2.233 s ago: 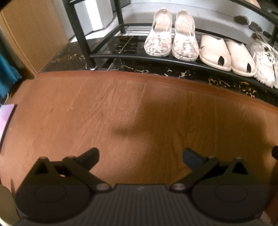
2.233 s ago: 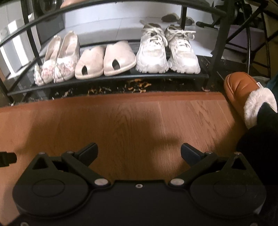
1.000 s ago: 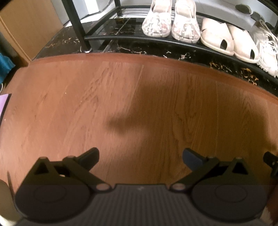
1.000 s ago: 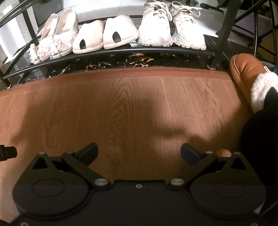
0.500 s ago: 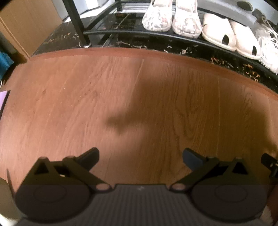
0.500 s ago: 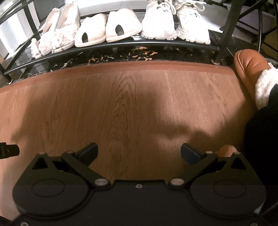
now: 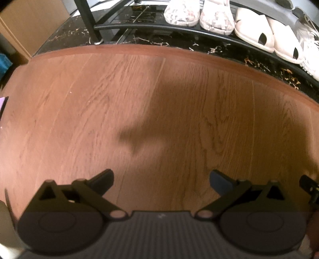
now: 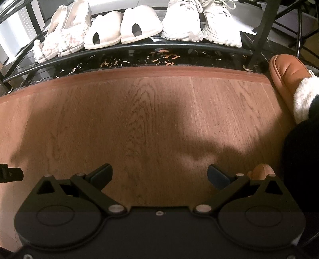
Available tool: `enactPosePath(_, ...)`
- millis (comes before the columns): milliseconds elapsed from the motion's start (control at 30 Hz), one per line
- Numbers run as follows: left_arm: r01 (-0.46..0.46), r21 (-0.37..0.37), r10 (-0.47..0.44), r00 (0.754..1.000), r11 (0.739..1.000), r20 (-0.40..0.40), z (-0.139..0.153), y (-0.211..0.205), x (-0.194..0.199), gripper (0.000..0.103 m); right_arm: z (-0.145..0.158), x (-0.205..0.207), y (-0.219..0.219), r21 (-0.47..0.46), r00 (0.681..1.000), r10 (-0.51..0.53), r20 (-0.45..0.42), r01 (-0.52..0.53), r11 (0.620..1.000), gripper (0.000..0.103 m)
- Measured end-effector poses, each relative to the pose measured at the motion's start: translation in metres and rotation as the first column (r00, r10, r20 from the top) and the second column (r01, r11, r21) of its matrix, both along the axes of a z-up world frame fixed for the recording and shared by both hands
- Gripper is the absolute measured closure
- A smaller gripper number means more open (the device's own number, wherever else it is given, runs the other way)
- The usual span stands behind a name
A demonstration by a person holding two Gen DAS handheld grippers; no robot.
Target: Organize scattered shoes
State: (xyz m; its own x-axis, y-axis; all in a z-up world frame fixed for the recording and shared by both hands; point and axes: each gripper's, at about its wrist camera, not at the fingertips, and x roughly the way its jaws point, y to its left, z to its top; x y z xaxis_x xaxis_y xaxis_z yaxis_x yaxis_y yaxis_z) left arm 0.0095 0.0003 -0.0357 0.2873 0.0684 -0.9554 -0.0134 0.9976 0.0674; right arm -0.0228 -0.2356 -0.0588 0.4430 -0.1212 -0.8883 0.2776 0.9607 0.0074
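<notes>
Three pairs of shoes stand side by side on the low black rack [image 8: 139, 46]: floral flats [image 8: 65, 39], cream slip-ons [image 8: 121, 31] and white sneakers [image 8: 201, 25]. The left wrist view shows the flats [image 7: 199, 14], the slip-ons [image 7: 267, 39] and a sneaker edge [image 7: 311, 53]. My left gripper [image 7: 161, 178] is open and empty above bare wood floor. My right gripper [image 8: 159, 175] is open and empty, also well short of the rack.
A person's foot in a tan fur-lined slipper [image 8: 289, 83] and dark trouser leg stand at the right. A black rack post [image 7: 85, 20] rises at the far left, beside a wooden cabinet [image 7: 30, 25]. Dark speckled floor [image 8: 139, 59] lies under the rack.
Both grippers have drawn back and risen away from the rack, so the shoes sit higher in each view. Both stay open and empty.
</notes>
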Motion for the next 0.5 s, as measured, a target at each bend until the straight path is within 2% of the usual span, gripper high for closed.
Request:
enactPosePath(233,0.002,-0.002,-0.002,1.000,1.000,0.015,0.003,0.002,-0.001,0.001,-0.001,-0.001,-0.001,-0.002,1.000,-0.006,0.000,0.006,1.000,0.000)
enactPosePath(367,0.005,0.009,-0.006,0.995,1.000,0.097,0.013,-0.002,-0.006,0.001,0.002,-0.002,-0.002,-0.013,0.999,-0.019,0.025,0.020,1.000,0.000)
enactPosePath(500,-0.001,0.016,-0.002,0.980,1.000,0.199,0.024,-0.003,-0.012,0.001,0.006,-0.004,-0.003,-0.026,0.998,-0.035,0.058,0.036,0.999,0.000)
